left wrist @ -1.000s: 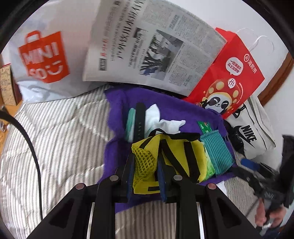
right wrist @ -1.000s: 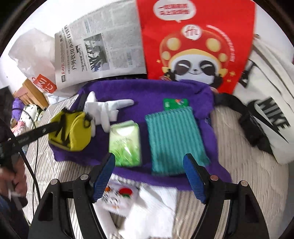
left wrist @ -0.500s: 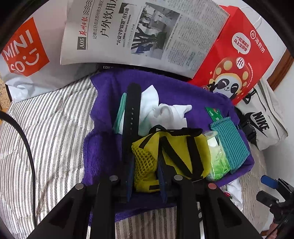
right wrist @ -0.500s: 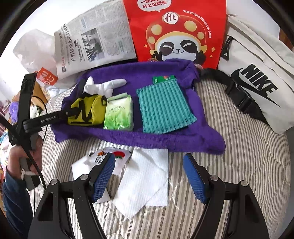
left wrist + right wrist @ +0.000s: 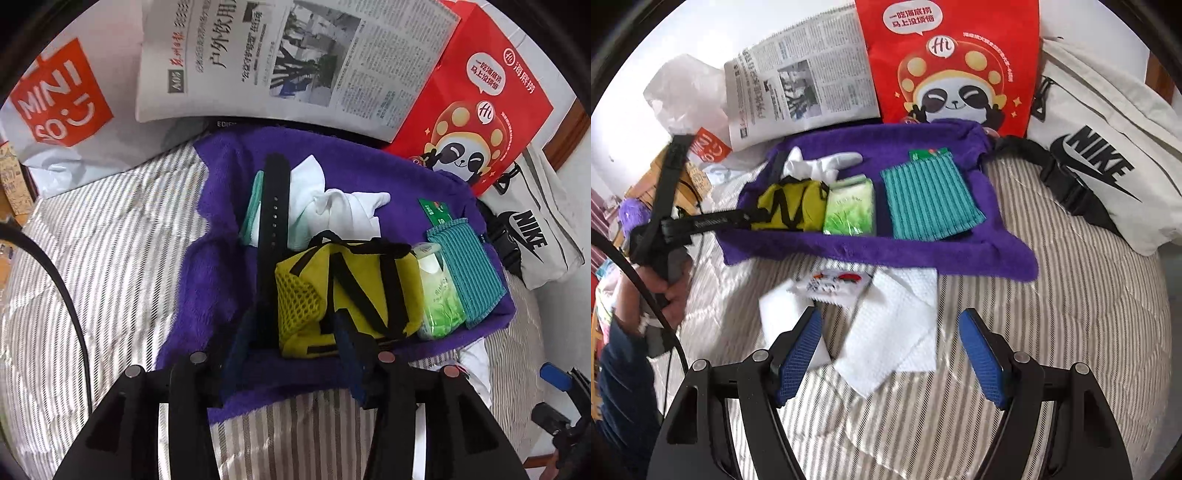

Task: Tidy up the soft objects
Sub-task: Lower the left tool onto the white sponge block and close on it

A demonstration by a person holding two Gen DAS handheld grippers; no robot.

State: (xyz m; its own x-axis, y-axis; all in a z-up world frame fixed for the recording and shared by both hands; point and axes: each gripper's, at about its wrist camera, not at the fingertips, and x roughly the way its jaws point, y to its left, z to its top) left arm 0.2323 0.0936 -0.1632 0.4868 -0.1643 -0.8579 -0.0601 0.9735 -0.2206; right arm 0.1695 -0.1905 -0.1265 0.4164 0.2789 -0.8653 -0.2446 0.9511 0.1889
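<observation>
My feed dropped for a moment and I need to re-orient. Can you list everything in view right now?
towel: 1, purple, on striped bedding
yellow bag: 1, towel's left
tissue pack: 1, green, beside bag
teal cloth: 1, towel's right
white glove: 1, behind bag
paper towels: white, front of towel
small packet: 1, on them
newspaper, red bag, Nike bag: behind
left gripper: jaws just opened, straddling bag's edge
right gripper: open, empty

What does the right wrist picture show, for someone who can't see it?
The open right gripper hovers over white paper towels on a striped bed. Beyond, a purple towel holds a yellow pouch, green tissue pack and teal cloth.
</observation>
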